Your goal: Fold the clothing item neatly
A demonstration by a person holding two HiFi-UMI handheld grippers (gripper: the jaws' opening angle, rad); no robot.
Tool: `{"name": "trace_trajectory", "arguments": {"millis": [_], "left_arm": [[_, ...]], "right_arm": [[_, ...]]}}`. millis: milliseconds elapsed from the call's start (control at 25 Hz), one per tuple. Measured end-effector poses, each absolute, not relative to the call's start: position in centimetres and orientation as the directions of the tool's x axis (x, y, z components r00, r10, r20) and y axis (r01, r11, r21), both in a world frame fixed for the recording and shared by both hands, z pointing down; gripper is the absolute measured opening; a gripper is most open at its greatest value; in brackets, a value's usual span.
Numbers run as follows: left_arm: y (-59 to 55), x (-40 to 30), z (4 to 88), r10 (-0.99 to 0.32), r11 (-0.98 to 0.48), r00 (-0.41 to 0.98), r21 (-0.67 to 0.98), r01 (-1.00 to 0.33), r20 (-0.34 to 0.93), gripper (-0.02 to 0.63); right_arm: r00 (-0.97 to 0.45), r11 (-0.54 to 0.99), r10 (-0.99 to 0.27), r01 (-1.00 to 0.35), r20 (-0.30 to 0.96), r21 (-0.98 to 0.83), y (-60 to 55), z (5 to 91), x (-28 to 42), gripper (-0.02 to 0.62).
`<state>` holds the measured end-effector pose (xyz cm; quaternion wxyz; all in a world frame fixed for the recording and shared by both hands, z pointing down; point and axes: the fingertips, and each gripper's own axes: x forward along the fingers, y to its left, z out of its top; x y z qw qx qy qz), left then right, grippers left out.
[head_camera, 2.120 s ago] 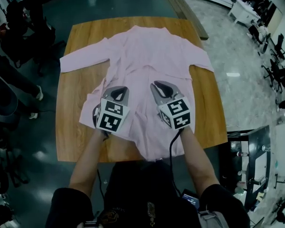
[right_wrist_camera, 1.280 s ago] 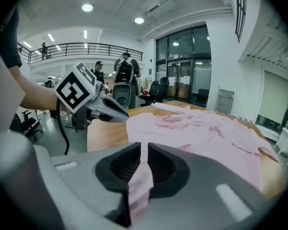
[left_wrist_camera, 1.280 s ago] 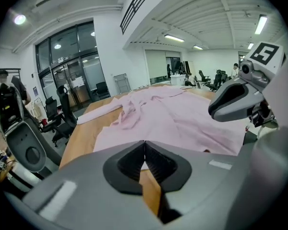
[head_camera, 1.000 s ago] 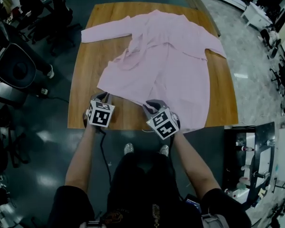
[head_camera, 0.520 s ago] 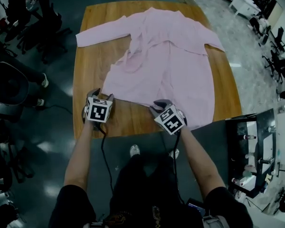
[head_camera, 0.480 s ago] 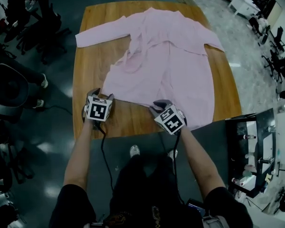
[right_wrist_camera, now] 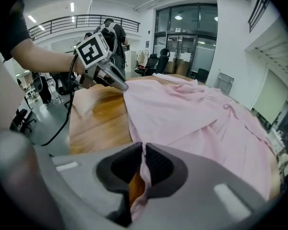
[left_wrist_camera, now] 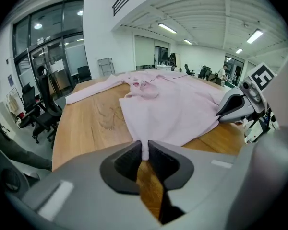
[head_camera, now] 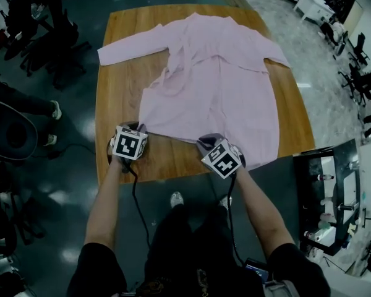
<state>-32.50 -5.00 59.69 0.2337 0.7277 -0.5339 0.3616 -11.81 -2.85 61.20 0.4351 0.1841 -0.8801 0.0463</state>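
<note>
A pink long-sleeved shirt [head_camera: 216, 85] lies spread on the wooden table [head_camera: 120, 104], collar at the far end and sleeves out to both sides. My left gripper [head_camera: 136, 127] is at the hem's near-left corner. Its jaws have just been closing, and in the left gripper view [left_wrist_camera: 144, 150] a pinch of pink hem [left_wrist_camera: 173, 109] sits pressed between them. My right gripper [head_camera: 207, 142] is further right along the near hem. Its jaws have also just been closing, and cloth [right_wrist_camera: 192, 114] runs clamped between them [right_wrist_camera: 143, 159].
The table's near edge is just below both grippers, with the person's legs and shoes [head_camera: 176, 198] under it. Office chairs [head_camera: 12, 135] stand on the floor at the left. A dark cart [head_camera: 324, 190] is at the right. People [right_wrist_camera: 110, 32] stand beyond the table.
Both grippers have drawn back from over the shirt's middle to its near hem and sunk a little. The shirt's lower part now lies flatter and further up the table.
</note>
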Motion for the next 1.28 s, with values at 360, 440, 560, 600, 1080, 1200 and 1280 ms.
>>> {"name": "trace_trajectory", "arguments": {"millis": [360, 440, 560, 600, 1080, 1200, 1280], "left_arm": [[3.4, -31.5, 57.1, -0.601, -0.370, 0.170, -0.083, -0.925, 0.781, 0.049], [5.8, -31.2, 57.5, -0.574, -0.364, 0.169, -0.065, -0.929, 0.802, 0.049], [9.1, -30.7, 58.4, -0.537, -0.361, 0.160, -0.055, -0.931, 0.828, 0.050], [10.1, -30.5, 58.5, -0.528, -0.358, 0.154, -0.054, -0.932, 0.835, 0.049], [18.1, -27.8, 59.5, -0.472, -0.367, 0.102, -0.090, -0.926, 0.876, 0.051], [19.1, -27.7, 59.8, -0.476, -0.359, 0.081, -0.109, -0.927, 0.876, 0.051], [19.4, -27.6, 60.2, -0.480, -0.351, 0.075, -0.113, -0.929, 0.874, 0.052]], "right_arm": [[-0.569, 0.941, -0.273, -0.324, 0.775, 0.094, 3.5, 59.2, -10.9, 0.029], [-0.576, 0.946, -0.256, -0.315, 0.776, 0.079, 5.2, 59.2, -10.7, 0.029], [-0.585, 0.949, -0.243, -0.309, 0.774, 0.064, 7.7, 59.2, -10.1, 0.029], [-0.588, 0.950, -0.241, -0.305, 0.772, 0.064, 8.5, 59.1, -9.9, 0.029], [-0.585, 0.966, -0.210, -0.247, 0.783, 0.075, 15.8, 59.6, -6.8, 0.029], [-0.574, 0.967, -0.208, -0.240, 0.792, 0.080, 16.6, 60.1, -6.6, 0.029], [-0.567, 0.966, -0.215, -0.243, 0.795, 0.088, 16.8, 60.6, -6.6, 0.029]]}}
